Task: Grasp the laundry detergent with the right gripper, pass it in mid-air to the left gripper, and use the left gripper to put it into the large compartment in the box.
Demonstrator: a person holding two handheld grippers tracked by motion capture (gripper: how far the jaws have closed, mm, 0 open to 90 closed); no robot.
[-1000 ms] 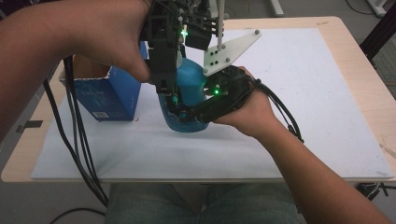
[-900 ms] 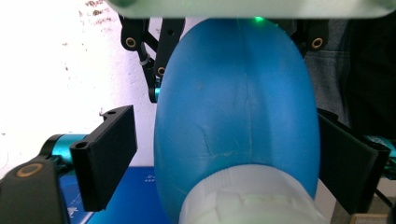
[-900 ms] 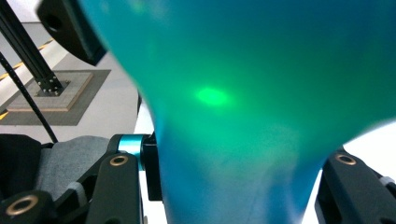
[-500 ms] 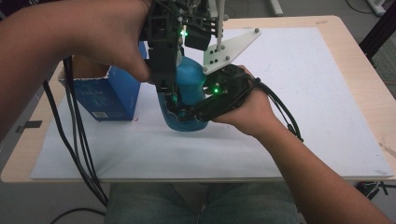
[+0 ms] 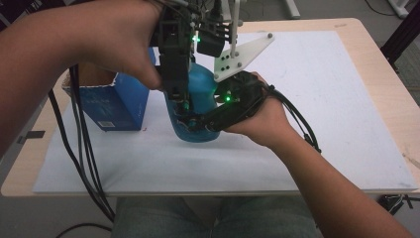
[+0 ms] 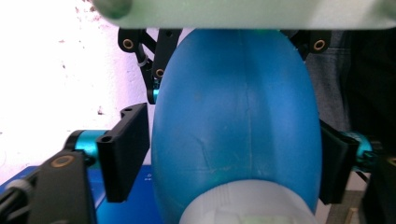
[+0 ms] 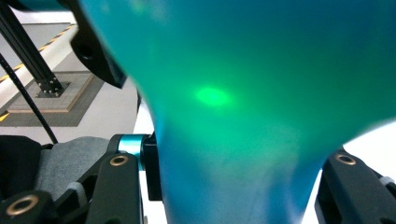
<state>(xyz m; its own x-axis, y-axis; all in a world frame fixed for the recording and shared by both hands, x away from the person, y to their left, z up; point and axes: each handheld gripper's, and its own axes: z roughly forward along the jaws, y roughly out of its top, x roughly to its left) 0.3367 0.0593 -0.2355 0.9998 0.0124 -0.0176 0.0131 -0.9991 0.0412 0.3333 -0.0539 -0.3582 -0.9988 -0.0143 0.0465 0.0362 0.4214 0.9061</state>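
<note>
High view: blue bottle point(image 5: 200, 99) stands near the centre of the white surface point(image 5: 322, 99), blue box point(image 5: 111, 101) at its 9 o'clock. Right gripper point(image 5: 198, 124) fingers clamp its lower body (from 3 o'clock). Left gripper point(image 6: 224, 154) fingers have just been closing on the bottle's upper bulb, pads against its sides.

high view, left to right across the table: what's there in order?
Black cables → blue box → left gripper → blue bottle → right gripper → bare white mat.
</note>
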